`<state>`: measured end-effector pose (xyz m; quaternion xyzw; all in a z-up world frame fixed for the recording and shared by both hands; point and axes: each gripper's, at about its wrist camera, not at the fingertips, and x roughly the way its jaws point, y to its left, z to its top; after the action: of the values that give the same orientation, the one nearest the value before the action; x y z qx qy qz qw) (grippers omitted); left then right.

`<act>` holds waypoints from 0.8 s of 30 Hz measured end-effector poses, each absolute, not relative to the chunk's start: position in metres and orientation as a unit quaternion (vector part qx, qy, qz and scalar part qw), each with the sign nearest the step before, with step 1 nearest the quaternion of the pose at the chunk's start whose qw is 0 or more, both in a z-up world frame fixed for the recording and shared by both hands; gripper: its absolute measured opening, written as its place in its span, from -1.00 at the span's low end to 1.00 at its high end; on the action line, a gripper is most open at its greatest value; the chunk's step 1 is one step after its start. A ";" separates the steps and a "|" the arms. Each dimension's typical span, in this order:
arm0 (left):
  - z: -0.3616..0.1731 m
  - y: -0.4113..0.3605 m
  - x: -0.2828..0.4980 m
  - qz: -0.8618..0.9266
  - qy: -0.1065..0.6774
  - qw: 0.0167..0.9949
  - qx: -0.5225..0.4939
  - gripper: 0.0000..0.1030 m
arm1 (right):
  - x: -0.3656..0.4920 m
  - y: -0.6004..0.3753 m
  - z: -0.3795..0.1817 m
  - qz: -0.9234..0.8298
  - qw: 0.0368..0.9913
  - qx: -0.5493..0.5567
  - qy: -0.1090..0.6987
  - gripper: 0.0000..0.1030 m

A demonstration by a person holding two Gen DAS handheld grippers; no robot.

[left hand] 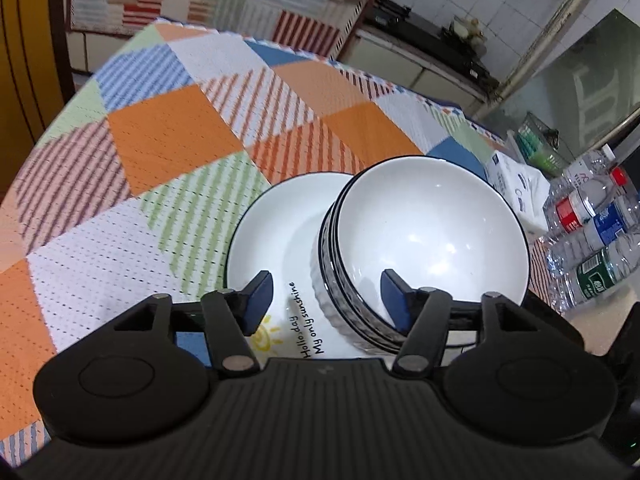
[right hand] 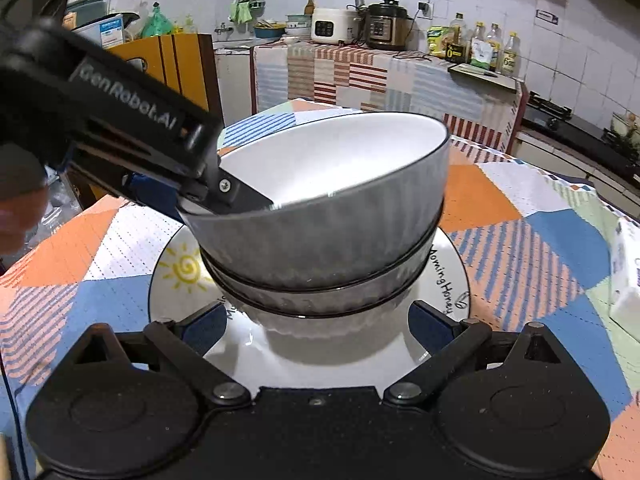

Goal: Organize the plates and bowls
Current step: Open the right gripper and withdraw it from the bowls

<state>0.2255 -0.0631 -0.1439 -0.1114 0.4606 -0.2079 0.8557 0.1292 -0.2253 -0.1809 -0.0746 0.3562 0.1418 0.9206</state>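
Observation:
A stack of white bowls with grey ribbed outsides (left hand: 432,236) sits on a white plate with a sun drawing and writing (left hand: 276,224). My left gripper (left hand: 326,300) is open, its jaws astride the near wall of the top bowl, one finger (left hand: 394,300) inside it. In the right wrist view the top bowl (right hand: 336,200) is tilted in the stack on the plate (right hand: 448,280), with the left gripper's finger (right hand: 240,196) over its rim. My right gripper (right hand: 318,326) is open and empty, low over the plate's near edge.
A checked cloth (left hand: 168,128) covers the round table. A tissue pack (left hand: 516,192) and several plastic bottles (left hand: 596,224) lie at the right edge. A kitchen counter with appliances (right hand: 360,24) stands behind.

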 end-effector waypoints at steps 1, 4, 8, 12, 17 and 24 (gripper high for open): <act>-0.142 -0.061 0.222 -0.206 0.456 0.858 -0.113 0.18 | 0.127 -0.225 -0.179 0.139 0.921 -0.073 0.356 0.93; -0.134 -0.052 0.215 -0.205 0.447 0.862 -0.122 0.19 | 0.122 -0.222 -0.174 0.129 0.922 -0.074 0.359 0.93; -0.121 -0.042 0.203 -0.211 0.440 0.864 -0.123 0.19 | 0.112 -0.219 -0.167 0.115 0.926 -0.083 0.350 0.93; -0.108 -0.038 0.188 -0.215 0.433 0.870 -0.101 0.19 | 0.103 -0.216 -0.158 0.106 0.928 -0.092 0.344 0.93; -0.091 -0.036 0.167 -0.218 0.425 0.875 -0.076 0.19 | 0.089 -0.214 -0.144 0.089 0.931 -0.100 0.340 0.93; -0.065 -0.030 0.136 -0.221 0.404 0.886 -0.047 0.19 | 0.070 -0.220 -0.119 0.051 0.937 -0.076 0.337 0.93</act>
<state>0.1356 -0.0300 -0.0652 -0.0475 0.4044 -0.2212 0.8862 0.0705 -0.2198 -0.1188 -0.0764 0.3370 0.0506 0.9370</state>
